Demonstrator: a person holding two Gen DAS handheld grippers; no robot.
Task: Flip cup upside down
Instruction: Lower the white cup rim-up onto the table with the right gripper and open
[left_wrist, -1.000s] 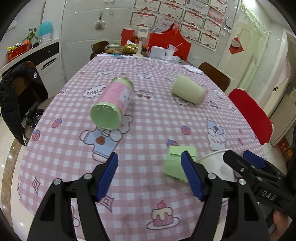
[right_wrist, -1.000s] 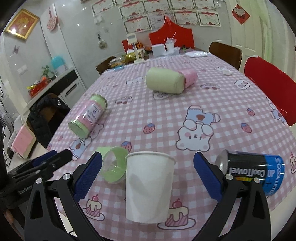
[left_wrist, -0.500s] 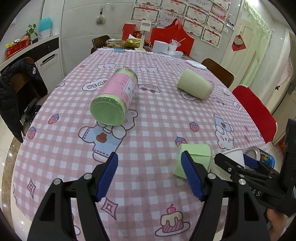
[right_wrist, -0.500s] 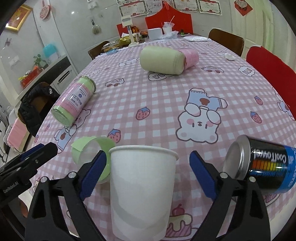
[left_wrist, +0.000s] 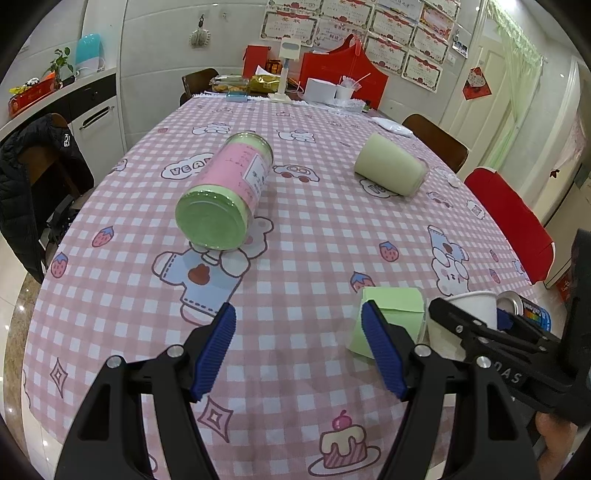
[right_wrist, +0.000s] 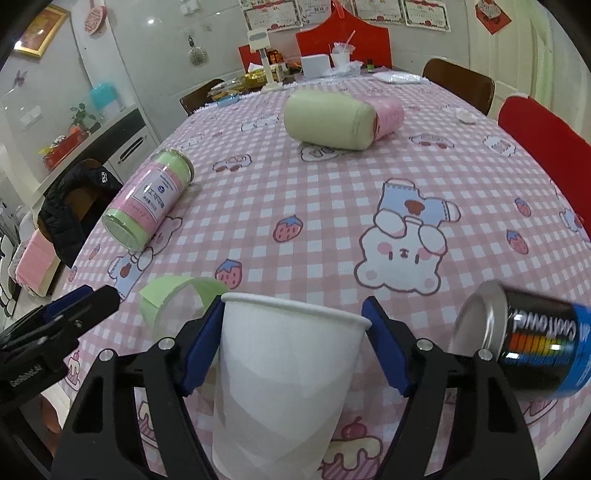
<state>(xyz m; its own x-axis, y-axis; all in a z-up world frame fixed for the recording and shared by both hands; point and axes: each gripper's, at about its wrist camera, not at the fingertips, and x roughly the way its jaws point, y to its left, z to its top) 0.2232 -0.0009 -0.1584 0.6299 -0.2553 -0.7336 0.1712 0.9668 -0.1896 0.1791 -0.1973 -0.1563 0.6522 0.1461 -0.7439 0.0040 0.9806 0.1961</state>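
Far left on the surface (right_wrist: 332, 192), a pink jar with green ends (right_wrist: 147, 205) lies on its side, well apart from the work. It has no part in the flip.

Nearer, the left gripper (left_wrist: 299, 350) hangs above bare checked cloth, its jaws wide with nothing between them. It stands off to the side, probably to leave room for the other gripper.

Just right of it a pale green paper sleeve (right_wrist: 177, 304) lies on its side, its open end facing the right wrist camera. It sits just beside the cup and may get nudged during the turn.

The white paper cup (right_wrist: 284, 380) stands upright, mouth up, at the near edge. The right gripper (right_wrist: 293, 347) straddles it just under the rim. The left pad looks to touch the wall; whether the right one does, I cannot tell. Taking it high on the wall would leave the base free to swing over.

To the right, a dark drink can (right_wrist: 524, 339) lies on its side, near the cup.

At the back lies a green and pink bottle (right_wrist: 340, 120).
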